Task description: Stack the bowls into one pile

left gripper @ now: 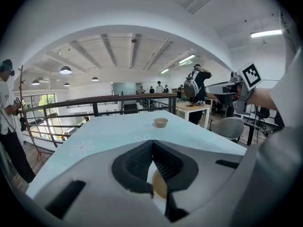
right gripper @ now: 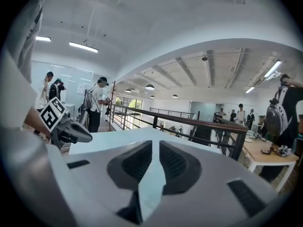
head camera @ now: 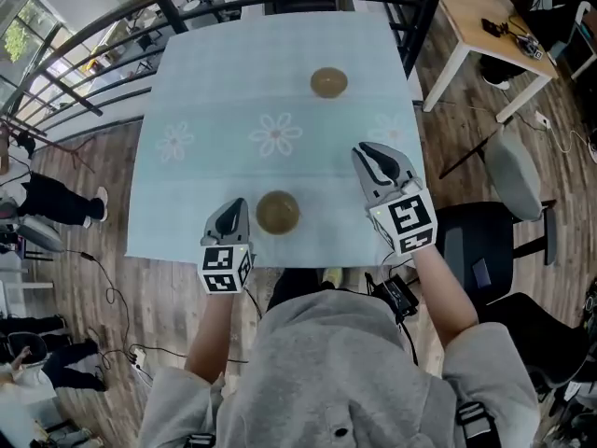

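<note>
At the far left a dark railing [head camera: 93, 54] runs past the edge of my worktop [head camera: 205, 82], which is covered by a pale blue cloth [head camera: 224, 171] printed with faint flowers.

My left gripper [head camera: 233, 205] hangs over the near edge of the worktop, left of centre, pointing away from me and a little downward. Its jaws are clenched: in the left gripper view the tips meet in a point with nothing pinched there.

Just to its right the near bowl [head camera: 277, 212], brown and round, sits upright on the cloth close to the near edge. It lies beside the jaws, not in them, and a sliver of it shows through the slit behind the closed tips in the left gripper view.

The far bowl [head camera: 328, 82], of the same kind, stands well apart from it, towards the far edge and a little further right. The two are not stacked.

My right gripper [head camera: 366, 150] is over the right part of the worktop, between the two bowls in depth and to their right. Its jaws stand a narrow slit apart, with only cloth showing through.

Beyond the right edge is a grey chair [head camera: 513, 171] on the wooden floor.
</note>
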